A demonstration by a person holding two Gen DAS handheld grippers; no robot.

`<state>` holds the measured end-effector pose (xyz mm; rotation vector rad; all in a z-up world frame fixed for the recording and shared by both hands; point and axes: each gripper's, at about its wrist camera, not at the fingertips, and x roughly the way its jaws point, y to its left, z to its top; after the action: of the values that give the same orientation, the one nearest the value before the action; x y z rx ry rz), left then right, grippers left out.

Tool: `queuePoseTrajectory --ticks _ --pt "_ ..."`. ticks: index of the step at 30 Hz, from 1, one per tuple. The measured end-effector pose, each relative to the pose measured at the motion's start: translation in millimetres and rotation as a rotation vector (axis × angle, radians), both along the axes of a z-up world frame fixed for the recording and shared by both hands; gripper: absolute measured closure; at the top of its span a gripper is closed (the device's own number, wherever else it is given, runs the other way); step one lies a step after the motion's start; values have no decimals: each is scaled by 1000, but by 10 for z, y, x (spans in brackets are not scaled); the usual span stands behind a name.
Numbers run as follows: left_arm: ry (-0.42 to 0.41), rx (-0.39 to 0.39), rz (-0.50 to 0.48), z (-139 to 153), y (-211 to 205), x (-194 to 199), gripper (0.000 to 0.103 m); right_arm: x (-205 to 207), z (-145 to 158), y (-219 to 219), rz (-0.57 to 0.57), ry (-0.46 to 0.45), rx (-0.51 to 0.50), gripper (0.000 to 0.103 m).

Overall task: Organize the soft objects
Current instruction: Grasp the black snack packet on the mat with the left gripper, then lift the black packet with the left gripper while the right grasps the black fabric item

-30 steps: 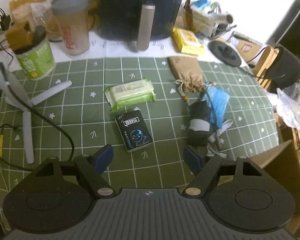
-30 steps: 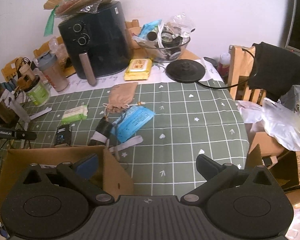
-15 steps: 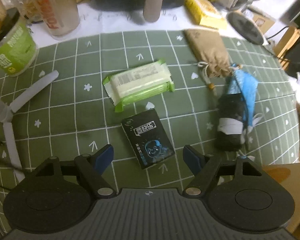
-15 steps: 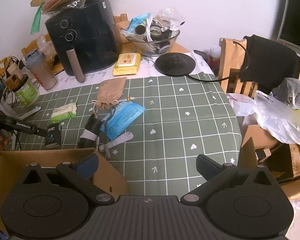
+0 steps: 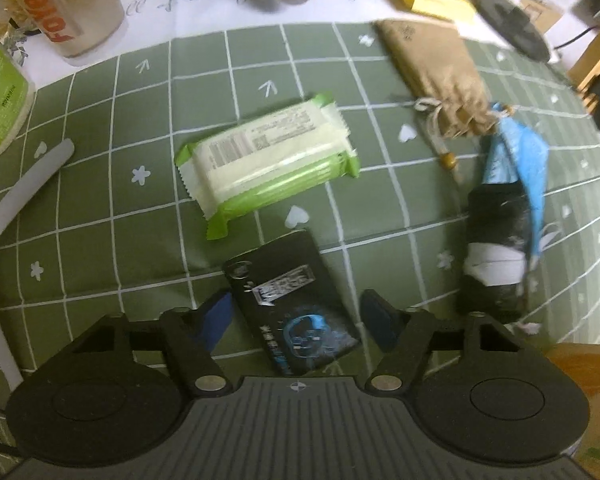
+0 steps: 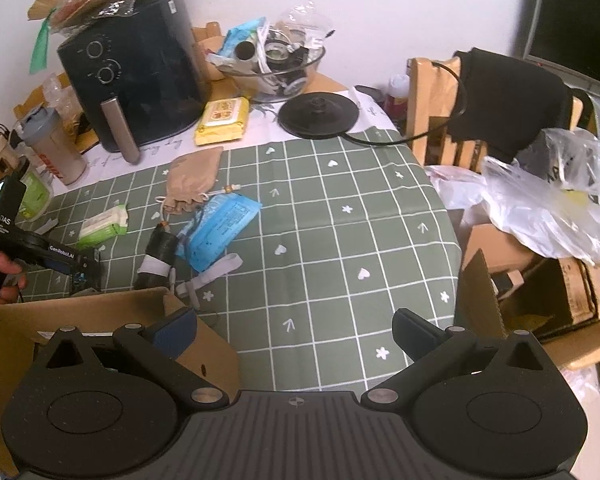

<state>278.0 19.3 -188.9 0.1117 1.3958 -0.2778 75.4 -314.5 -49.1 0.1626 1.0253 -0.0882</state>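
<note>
1. The left gripper [image 5: 296, 316] points steeply down; its jaws have just been closing around the black packet [image 5: 290, 304], the pads not yet pressing.
2. The right gripper [image 6: 294, 330] is wide open, empty, beside the cardboard box [image 6: 100, 320].
3. Farther, the shaker bottle [image 5: 60, 4] reads "FORGS".

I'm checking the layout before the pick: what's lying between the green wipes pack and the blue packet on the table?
In the left wrist view, the tan drawstring pouch with its beaded cord lies between the green wipes pack and the blue packet, towards the back; otherwise bare green tablecloth.
</note>
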Motion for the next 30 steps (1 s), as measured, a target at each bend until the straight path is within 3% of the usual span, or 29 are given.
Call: queuePoseTrajectory --ticks 11,24,30 --pt "-54 19 53 66 100 -88 51 -15 -41 -10 -9 15 -25 0" --pt "-189 -77 64 517 217 -302 52 210 -46 8 73 -9 -23 0" --pt "-226 -130 55 743 229 -465 52 356 -68 101 173 -32 -47 0"
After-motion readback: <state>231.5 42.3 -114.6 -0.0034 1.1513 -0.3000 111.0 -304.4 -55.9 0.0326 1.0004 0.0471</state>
